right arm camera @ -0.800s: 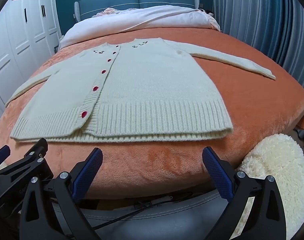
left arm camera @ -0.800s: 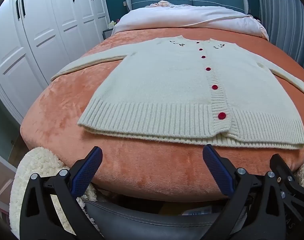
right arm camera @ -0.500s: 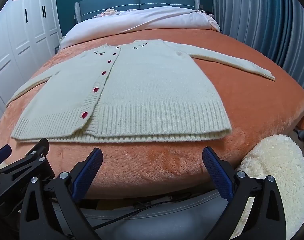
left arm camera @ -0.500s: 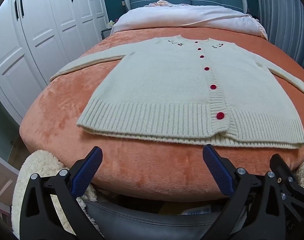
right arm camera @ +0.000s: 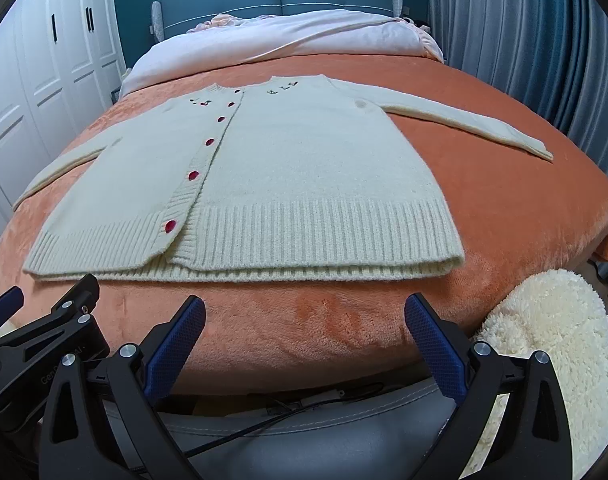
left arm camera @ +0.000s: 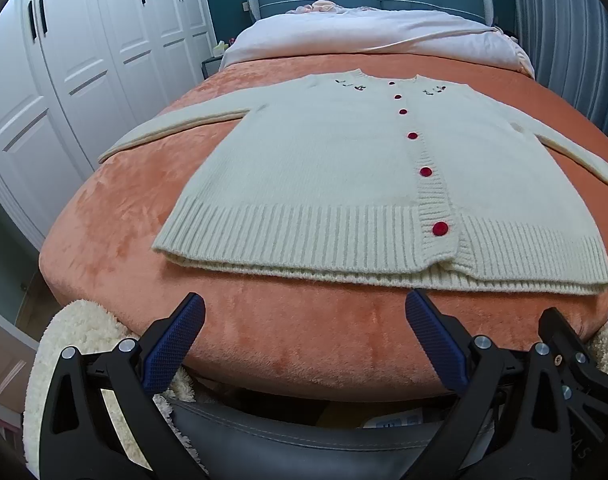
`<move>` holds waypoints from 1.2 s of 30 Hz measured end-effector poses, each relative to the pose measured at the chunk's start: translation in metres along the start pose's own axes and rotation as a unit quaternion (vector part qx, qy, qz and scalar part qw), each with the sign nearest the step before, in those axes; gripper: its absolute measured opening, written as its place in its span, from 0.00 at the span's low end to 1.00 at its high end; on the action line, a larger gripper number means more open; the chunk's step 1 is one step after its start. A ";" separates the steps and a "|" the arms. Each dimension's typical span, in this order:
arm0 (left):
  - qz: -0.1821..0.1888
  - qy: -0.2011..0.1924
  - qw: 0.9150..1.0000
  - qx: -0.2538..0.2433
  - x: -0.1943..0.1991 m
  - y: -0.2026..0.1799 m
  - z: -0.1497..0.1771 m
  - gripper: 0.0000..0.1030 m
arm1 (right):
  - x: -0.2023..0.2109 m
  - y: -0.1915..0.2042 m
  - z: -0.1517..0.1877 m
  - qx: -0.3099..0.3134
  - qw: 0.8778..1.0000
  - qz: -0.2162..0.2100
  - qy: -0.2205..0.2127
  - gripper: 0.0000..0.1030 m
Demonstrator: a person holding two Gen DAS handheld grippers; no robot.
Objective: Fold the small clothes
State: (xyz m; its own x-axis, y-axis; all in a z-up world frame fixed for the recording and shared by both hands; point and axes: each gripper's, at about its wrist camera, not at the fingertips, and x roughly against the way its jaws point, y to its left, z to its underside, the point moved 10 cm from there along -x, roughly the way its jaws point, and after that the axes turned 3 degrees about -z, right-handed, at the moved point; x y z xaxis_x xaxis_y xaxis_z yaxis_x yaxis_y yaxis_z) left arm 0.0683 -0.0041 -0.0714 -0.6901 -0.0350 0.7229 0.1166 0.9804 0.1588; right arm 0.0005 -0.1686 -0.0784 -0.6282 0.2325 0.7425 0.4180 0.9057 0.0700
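So the cream knit cardigan (left arm camera: pixel 344 176) is laid flat and buttoned, front up, in the middle of the orange plush bedspread (left arm camera: pixel 116 216), hem toward the cameras and sleeves spread out to about 9 and 3 o'clock. Nothing folded yet as far as I can tell.

What I'd worry about: the knit looks thick and soft, and the hem already shows two layers offset, so a pinch at the ribbing could catch only the top layer and drag the cardigan askew. The fuzzy bedspread might also cling and bunch under it. The red buttons (left arm camera: pixel 440 228) make a stiff line down the placket, so a fold across it may spring back.

The left gripper (left arm camera: pixel 304 344) and right gripper (right arm camera: pixel 304 344) both hang off the bed's near edge at 6 o'clock, jaws spread wide, nothing between the blue textured pads (right arm camera: pixel 176 344).
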 end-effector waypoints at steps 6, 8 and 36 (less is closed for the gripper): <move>0.000 0.000 1.000 0.001 -0.001 0.002 0.003 0.95 | -0.001 0.002 0.001 0.006 1.000 0.000 0.003 0.95; 0.000 0.001 1.000 0.001 -0.002 0.002 0.004 0.95 | -0.002 0.003 0.002 0.007 1.000 0.000 0.004 0.95; -0.001 0.005 1.000 -0.005 -0.008 0.009 0.013 0.95 | -0.005 0.008 0.007 0.023 1.000 -0.001 0.011 0.95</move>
State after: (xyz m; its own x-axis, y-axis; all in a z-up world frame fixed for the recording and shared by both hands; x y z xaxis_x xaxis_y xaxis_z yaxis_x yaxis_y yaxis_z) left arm 0.0651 0.0077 -0.0845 -0.6829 -0.0389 0.7294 0.1228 0.9783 0.1671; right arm 0.0027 -0.1599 -0.0860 -0.6143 0.2241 0.7566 0.3865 0.9214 0.0409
